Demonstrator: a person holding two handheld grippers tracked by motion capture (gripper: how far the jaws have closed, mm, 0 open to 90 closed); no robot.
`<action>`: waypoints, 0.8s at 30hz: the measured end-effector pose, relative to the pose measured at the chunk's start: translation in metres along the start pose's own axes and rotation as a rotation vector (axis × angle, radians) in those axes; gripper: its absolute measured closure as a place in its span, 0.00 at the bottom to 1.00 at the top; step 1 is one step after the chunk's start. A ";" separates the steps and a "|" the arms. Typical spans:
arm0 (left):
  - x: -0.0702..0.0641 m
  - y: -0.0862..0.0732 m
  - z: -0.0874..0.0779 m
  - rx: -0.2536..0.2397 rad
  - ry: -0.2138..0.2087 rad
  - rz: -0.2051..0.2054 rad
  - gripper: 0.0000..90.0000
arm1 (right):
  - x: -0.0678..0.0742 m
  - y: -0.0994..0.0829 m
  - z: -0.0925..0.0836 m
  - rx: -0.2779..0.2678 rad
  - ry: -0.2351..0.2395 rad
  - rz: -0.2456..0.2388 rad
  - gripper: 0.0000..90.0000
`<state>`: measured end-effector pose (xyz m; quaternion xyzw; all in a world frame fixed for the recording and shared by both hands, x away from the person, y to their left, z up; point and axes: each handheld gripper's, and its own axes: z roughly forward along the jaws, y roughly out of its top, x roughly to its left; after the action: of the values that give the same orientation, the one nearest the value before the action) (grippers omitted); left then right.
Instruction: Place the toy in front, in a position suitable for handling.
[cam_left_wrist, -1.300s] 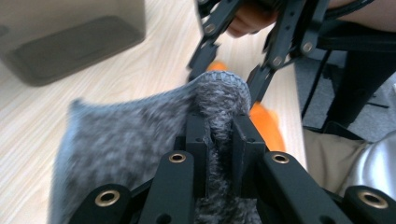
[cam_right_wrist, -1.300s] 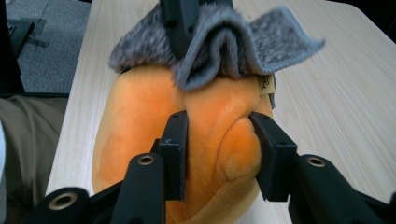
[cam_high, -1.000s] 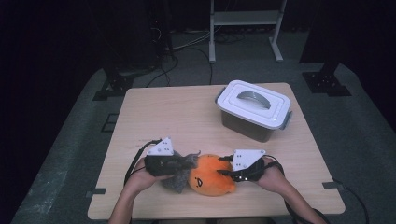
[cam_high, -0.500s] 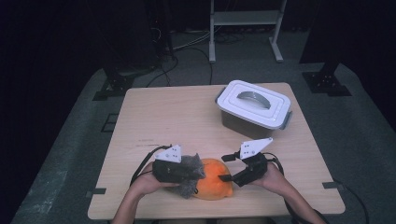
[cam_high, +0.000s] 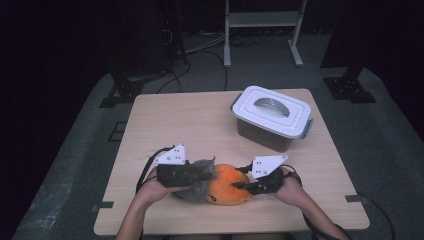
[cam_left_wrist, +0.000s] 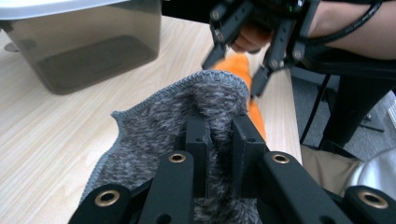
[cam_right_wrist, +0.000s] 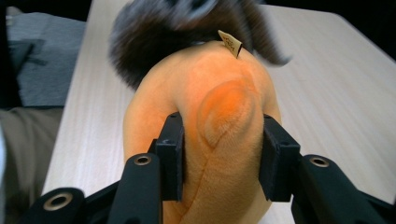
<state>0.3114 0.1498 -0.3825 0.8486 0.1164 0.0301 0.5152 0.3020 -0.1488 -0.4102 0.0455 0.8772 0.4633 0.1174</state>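
Note:
An orange plush toy (cam_high: 227, 189) lies near the table's front edge, with a grey fuzzy knitted cover (cam_high: 200, 182) over its left end. My left gripper (cam_high: 207, 174) is shut on that grey cover (cam_left_wrist: 159, 135), and a fold of it is pinched between the jaws (cam_left_wrist: 219, 130). My right gripper (cam_high: 239, 181) comes in from the right. Its jaws have just been closing, and they now squeeze a bulge of the orange plush (cam_right_wrist: 219, 116) between the pads (cam_right_wrist: 222, 154). A small paper tag (cam_right_wrist: 229, 44) sticks up where the plush meets the grey cover (cam_right_wrist: 154, 32).
A translucent grey storage box with a white handled lid (cam_high: 272, 117) stands at the back right of the wooden table (cam_high: 190, 120). In the left gripper view the box (cam_left_wrist: 84, 46) is close by. Dark floor, cables and a metal stand lie beyond the table.
Half a second ago the right gripper was lifted off the plush with its jaws wide. It has come back down and closed on the orange toy. The left gripper has kept its hold.

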 end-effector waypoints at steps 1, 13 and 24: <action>0.002 -0.008 0.009 0.017 -0.026 -0.021 0.87 | 0.000 -0.007 0.001 -0.014 0.019 0.006 0.63; 0.019 -0.048 0.011 0.055 -0.057 -0.145 0.87 | -0.007 -0.025 -0.005 -0.006 0.026 0.072 0.62; 0.007 -0.011 0.020 0.009 -0.097 -0.065 0.88 | 0.000 -0.015 0.000 -0.006 0.008 0.028 0.62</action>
<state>0.3197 0.1391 -0.4018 0.8471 0.1188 -0.0283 0.5172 0.3024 -0.1574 -0.4228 0.0555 0.8757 0.4675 0.1077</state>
